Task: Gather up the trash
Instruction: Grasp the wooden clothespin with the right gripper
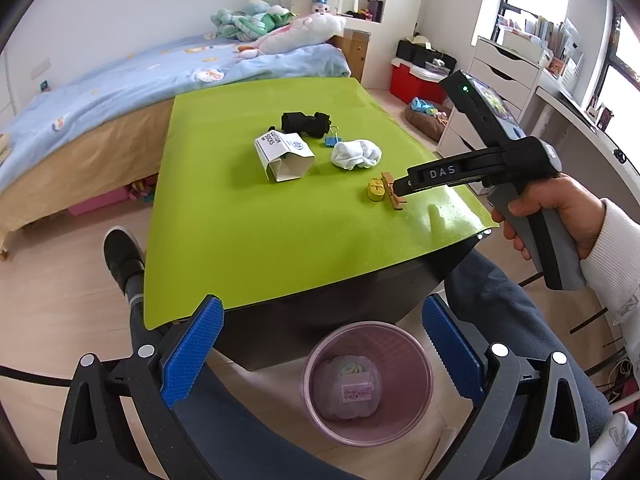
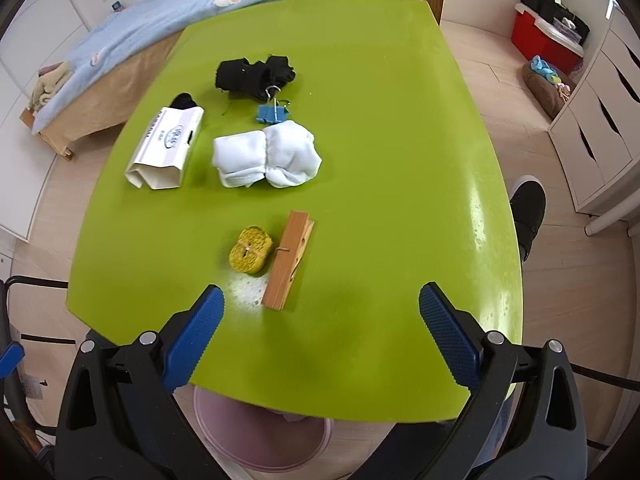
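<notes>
Your right gripper (image 2: 320, 304) hangs wide open, empty, over the near edge of the green table (image 2: 400, 160) — wooden clothespin (image 2: 289, 261) and yellow band coil (image 2: 250, 249) just ahead of its tips. Your left gripper (image 1: 322, 332) is spread too, holding nothing, above the pink wastebasket (image 1: 367, 384), which holds crumpled pale wrapping and a small label. Likely trash: the white cardboard sock sleeve (image 2: 164, 149) — light, crushable, so pinch its flat sides. The white socks (image 2: 267, 157) sit beside it.
</notes>
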A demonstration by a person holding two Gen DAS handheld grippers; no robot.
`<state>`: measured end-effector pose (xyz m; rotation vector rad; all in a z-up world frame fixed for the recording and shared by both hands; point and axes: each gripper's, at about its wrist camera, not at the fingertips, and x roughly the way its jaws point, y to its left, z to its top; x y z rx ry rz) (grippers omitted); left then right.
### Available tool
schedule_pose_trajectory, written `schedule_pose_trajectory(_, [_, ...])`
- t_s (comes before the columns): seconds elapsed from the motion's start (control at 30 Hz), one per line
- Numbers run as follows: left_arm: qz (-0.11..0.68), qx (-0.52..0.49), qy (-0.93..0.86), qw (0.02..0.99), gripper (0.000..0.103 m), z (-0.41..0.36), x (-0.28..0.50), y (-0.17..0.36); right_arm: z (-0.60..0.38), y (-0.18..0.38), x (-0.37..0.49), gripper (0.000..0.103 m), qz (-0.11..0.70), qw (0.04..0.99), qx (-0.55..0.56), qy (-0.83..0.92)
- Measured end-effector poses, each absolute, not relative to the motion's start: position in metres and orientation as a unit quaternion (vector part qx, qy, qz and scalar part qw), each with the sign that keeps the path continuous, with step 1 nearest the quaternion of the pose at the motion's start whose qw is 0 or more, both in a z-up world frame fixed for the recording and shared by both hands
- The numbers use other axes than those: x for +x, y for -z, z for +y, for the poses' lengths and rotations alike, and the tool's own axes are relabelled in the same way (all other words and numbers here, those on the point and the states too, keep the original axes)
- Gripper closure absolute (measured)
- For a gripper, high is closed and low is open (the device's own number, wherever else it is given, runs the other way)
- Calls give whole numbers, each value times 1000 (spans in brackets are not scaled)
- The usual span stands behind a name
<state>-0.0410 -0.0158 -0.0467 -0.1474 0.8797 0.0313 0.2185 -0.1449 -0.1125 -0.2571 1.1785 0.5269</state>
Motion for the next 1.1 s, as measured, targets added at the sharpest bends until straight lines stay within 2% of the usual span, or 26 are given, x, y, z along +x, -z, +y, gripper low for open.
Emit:
schedule_pose_trajectory(0.43, [427, -75, -21, 901, 7, -9, -39, 50, -124, 128, 230, 46, 548, 787, -158, -235])
schedule_pose_trajectory(0.53, [429, -76, -21, 900, 7, -9, -37, 51, -117, 126, 226, 64, 542, 786, -168, -246])
schedule_pose_trajectory(0.6, [428, -76, -21, 900, 7, -8, -36, 50, -114, 126, 222, 84, 540, 782, -170, -261])
schedule_pose_trajectory(0.67, [426, -73, -20, 902, 7, -8, -32, 48, -113, 126, 220, 88, 541, 778, -170, -271])
schedule_pose_trajectory(1.1, [426, -73, -15, 901, 7, 9, 25, 34, -142, 99, 210, 90, 527, 792, -107, -291])
